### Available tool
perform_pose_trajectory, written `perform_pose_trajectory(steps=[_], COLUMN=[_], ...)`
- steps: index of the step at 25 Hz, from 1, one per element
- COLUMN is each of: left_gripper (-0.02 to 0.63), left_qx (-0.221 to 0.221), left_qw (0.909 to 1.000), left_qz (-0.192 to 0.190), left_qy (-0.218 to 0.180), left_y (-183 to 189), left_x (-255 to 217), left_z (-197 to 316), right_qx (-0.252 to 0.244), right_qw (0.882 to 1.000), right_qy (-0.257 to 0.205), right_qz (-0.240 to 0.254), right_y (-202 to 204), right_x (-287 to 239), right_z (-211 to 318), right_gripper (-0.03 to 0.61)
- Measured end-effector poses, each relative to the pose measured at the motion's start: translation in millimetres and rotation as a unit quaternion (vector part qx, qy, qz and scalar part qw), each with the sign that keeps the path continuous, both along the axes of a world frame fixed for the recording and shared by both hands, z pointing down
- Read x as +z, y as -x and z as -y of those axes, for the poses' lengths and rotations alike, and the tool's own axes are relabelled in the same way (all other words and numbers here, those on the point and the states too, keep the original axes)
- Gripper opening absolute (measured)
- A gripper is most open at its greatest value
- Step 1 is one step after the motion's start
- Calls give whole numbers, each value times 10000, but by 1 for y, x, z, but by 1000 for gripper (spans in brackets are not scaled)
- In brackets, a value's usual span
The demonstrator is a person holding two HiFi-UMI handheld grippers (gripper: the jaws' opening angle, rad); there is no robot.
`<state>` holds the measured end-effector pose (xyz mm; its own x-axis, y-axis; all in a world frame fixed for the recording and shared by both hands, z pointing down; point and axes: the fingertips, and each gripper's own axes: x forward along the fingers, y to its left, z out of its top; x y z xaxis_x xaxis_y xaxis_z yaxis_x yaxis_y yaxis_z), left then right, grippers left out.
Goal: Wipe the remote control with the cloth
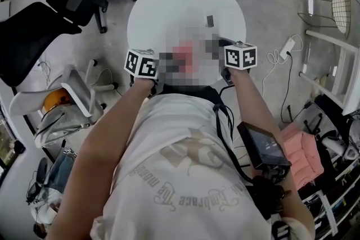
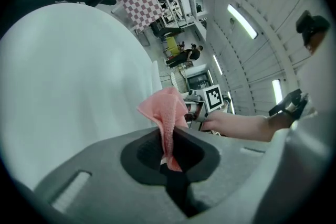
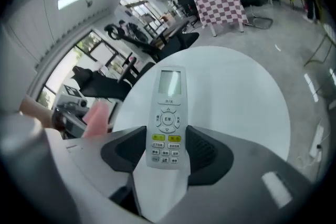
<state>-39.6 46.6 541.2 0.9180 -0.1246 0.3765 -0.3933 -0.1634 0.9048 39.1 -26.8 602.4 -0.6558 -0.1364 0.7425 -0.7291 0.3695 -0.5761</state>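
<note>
Pink cloth (image 2: 166, 113) pinched in left tongs (image 2: 168, 161), remote (image 3: 168, 107) in right tongs (image 3: 167, 152), both hidden overhead.

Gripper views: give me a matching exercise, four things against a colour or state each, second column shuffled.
Things:
1. cloth
2. remote control
3. table
4. checked panel

Descriptions:
A. white with buttons, clamped in the right tool
B. pink, pinched in the left tool
C. red-and-white squares, far in the background
D. round, plain white top

Pairs: 1-B, 2-A, 3-D, 4-C
</note>
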Motion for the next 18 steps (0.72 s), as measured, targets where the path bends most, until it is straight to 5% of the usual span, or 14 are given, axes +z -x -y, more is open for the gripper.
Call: perform_pose_trajectory(steps=[4,8,15,18], left_gripper=[20,20,20,20], left_qx=[-319,-547,-828,-912], left_qw=[9994,9983,9960,9949], left_qz=[110,167,320,385], left_qy=[-27,-70,-128,-198], left_y=[13,21,38,44], left_x=[2,4,-1,-5], left_z=[13,20,25,23], right_qx=[-721,-1686,-2546,-2607], right_qw=[9921,9618,9200,9146], right_qy=[-174,-739,-1209,-1334], right_qz=[-1008,-2028,-2722,-2790], right_y=[-3,-5,-1,2], right_x=[19,27,29,29], right_z=[10,15,19,19], right_gripper=[247,247,255,258])
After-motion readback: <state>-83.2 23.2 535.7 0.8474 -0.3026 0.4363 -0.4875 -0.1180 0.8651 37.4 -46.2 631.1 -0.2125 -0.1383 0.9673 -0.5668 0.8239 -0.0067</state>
